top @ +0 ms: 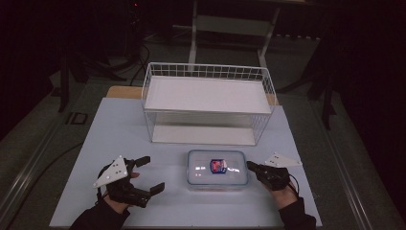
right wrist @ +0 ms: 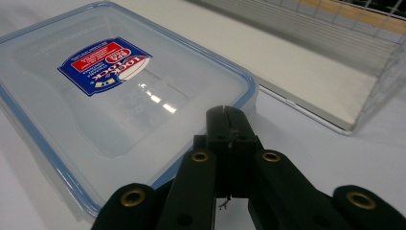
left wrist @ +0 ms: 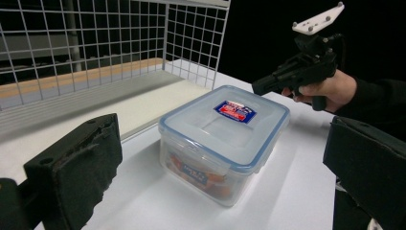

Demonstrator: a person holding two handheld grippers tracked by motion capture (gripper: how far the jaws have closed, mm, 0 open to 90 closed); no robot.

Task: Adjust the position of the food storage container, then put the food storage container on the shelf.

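On the white bench (top: 119, 129), a white wire basket shelf (top: 207, 96) stands behind the clear plastic lidded box (top: 218, 168). My left gripper (top: 149, 175) gapes wide; my right gripper (top: 252, 166) is pinched closed beside the box.

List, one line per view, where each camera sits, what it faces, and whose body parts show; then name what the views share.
High view: above the person's side, looking forward and down on the table, wire rack and lidded container; both forearms enter from below.
Left gripper view: rides the left gripper, jaws wide apart, facing the container; the other hand shows beyond.
Right gripper view: rides the right gripper, jaws together at the container's lid.
Shared: all three show the container and rack.
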